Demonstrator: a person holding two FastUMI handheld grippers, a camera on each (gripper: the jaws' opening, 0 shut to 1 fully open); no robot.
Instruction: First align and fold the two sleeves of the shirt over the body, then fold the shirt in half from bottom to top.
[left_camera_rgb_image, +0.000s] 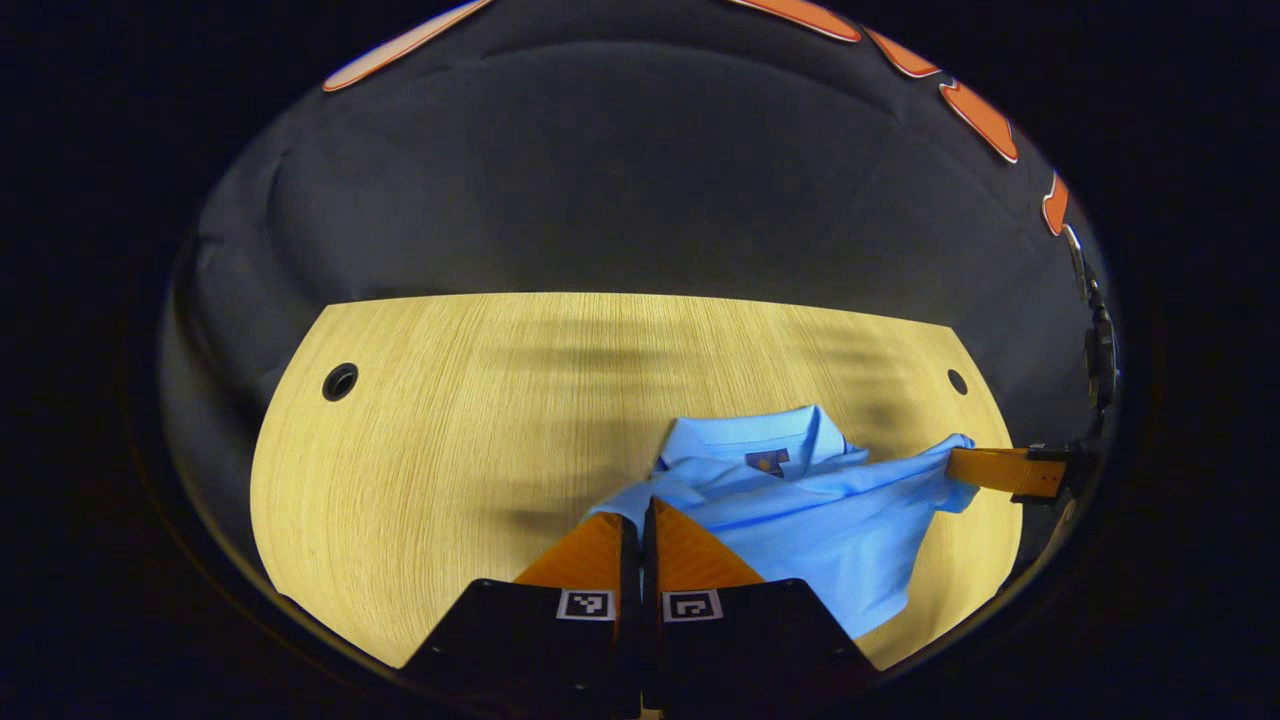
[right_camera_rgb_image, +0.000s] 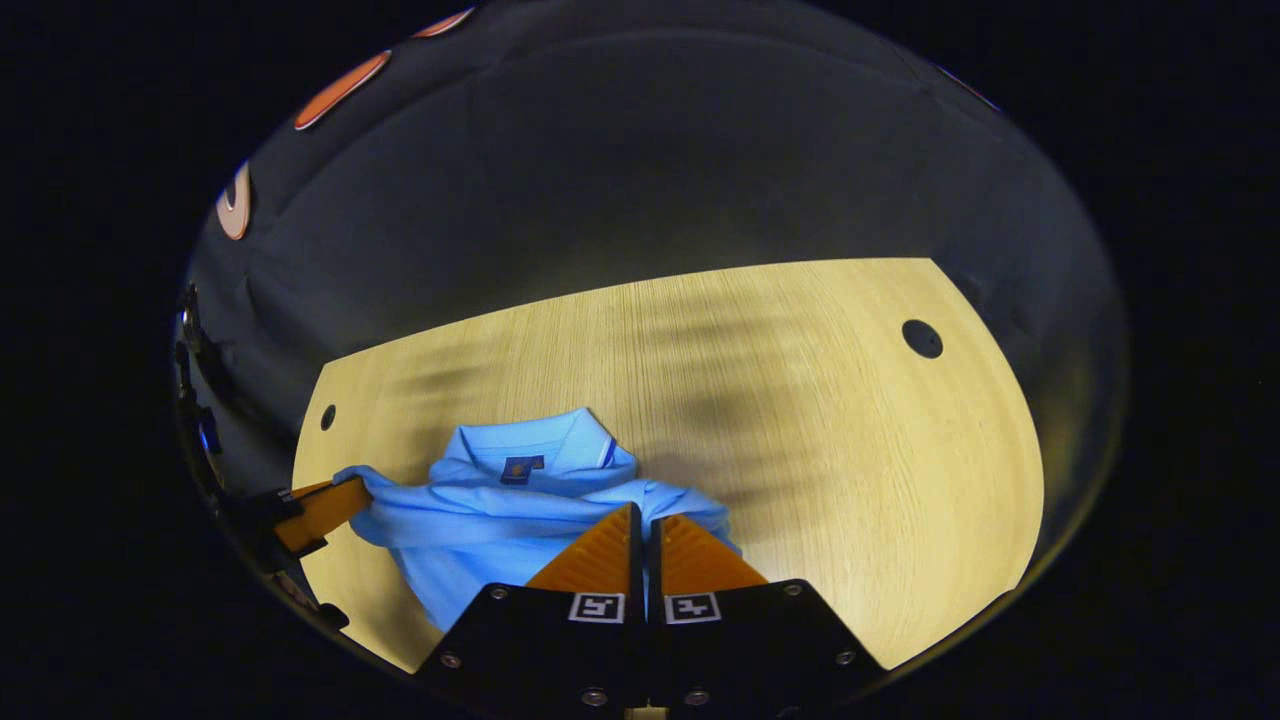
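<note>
On the wooden table (left_camera_rgb_image: 430, 450), in the left gripper view, a light blue shirt (left_camera_rgb_image: 800, 520) lies partly folded, collar away from the camera. The left gripper (left_camera_rgb_image: 647, 512) has its jaws pressed together on the shirt's near corner; the right gripper (left_camera_rgb_image: 955, 466) pinches the opposite corner. From the right gripper view, its jaws likewise clamp fabric, shirt lifted between both.

The shirt (left_camera_rgb_image: 800, 520) was plain light blue, with a small dark blue tag (left_camera_rgb_image: 767, 460) marked in orange inside its collar (left_camera_rgb_image: 750, 437). A thin dark blue stripe edged the collar's right side in the right gripper view. Under the shirt, the bench (left_camera_rgb_image: 450, 450) was pale yellow wood with fine straight grain and two small black round holes (left_camera_rgb_image: 340, 381) beyond the shirt.
</note>
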